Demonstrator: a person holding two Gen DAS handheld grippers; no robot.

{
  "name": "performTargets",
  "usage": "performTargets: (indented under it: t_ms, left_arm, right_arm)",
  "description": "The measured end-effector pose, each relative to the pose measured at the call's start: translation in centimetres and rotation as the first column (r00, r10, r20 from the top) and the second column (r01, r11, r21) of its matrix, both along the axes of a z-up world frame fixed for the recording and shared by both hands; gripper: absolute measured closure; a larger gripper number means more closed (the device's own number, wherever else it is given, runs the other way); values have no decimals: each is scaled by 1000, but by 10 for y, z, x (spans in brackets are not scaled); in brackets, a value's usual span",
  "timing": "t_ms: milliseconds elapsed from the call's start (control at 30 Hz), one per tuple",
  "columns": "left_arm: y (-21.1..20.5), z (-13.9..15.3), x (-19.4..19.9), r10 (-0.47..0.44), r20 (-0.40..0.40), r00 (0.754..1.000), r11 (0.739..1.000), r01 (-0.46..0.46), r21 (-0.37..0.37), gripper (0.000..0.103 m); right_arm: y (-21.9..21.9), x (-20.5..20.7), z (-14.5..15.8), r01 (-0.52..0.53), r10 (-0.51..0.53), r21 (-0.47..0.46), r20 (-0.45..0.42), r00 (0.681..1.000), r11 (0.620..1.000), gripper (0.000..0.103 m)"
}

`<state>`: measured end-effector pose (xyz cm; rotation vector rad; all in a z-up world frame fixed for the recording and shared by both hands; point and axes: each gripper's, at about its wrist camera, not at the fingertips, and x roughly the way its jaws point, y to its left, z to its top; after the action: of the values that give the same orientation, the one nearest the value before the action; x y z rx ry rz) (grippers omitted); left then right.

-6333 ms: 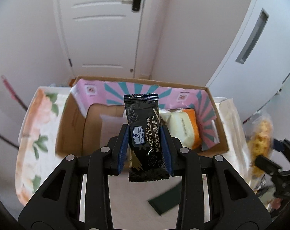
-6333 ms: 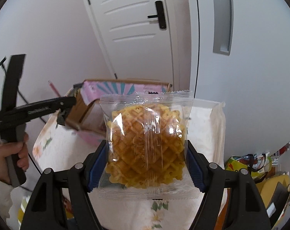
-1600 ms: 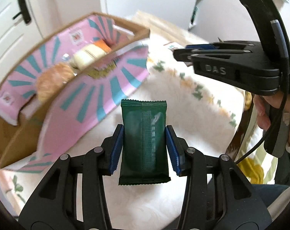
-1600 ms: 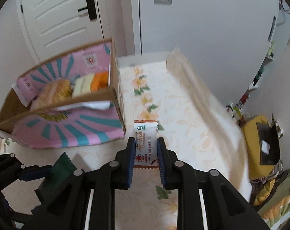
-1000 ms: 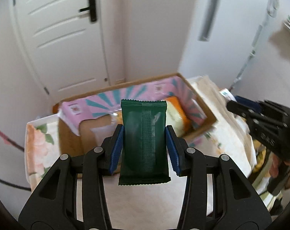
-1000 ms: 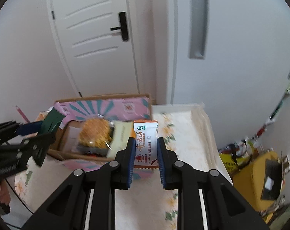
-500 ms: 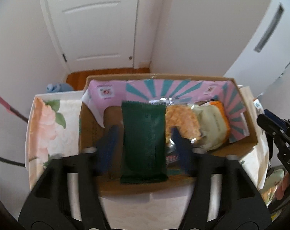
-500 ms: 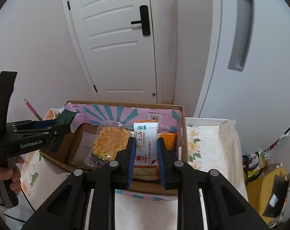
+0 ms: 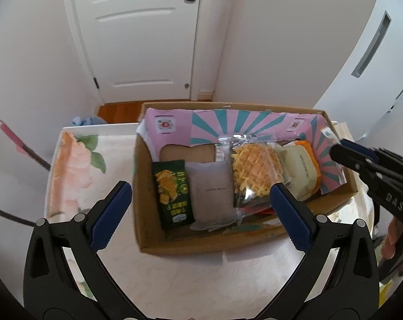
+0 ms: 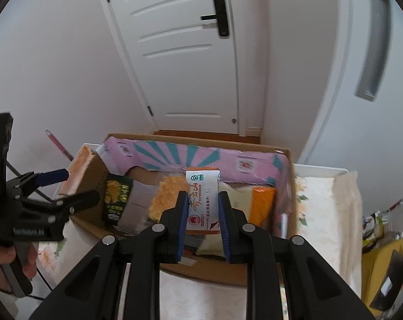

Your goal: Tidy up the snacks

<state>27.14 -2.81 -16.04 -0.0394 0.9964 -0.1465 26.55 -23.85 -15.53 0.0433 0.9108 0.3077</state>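
Observation:
A cardboard box with a pink and teal lining stands on the floral cloth. Inside lie a green snack packet, a grey packet, a waffle packet and a pale packet with orange. My left gripper is open and empty above the box's near side. My right gripper is shut on a white and orange cracker packet, held upright over the box. The left gripper also shows in the right wrist view, beside the green packet.
A white door and white walls stand behind the box. The floral cloth covers the surface left and in front of the box. A pink stick leans at the left. A yellow bag lies at the right.
My left gripper opened and the green packet dropped into the left end of the box. My right gripper moved closer over the box, still holding the cracker packet.

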Motion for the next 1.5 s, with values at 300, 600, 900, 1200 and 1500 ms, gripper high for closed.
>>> performTargets:
  t_ms: [300,600,900,1200,1500]
  left_arm:
    - [15,8,-13,22,19,1000,998,-23,55,1]
    - [30,10,-30,51,35,998,995,-53,80,1]
    - [28,33,-53,67,97,993,995,-74,73,1]
    - [1,90,-99,48,233,971,998,-59,39,1]
    - [-27,147,-162,43,381,923,999,-52,15,0]
  right_arm:
    - [45,32,-1,-170,172,41,-48,984,985,82]
    - [73,54,-23,-232,242,94,-112,964,968,20]
    - [43,16,-1,-163,165,63,-33,986,985,9]
    - [6,-48,60,-72,67,39,114,991,997,9]
    - [-36,-129,119,69,-72,22,251,965,997,9]
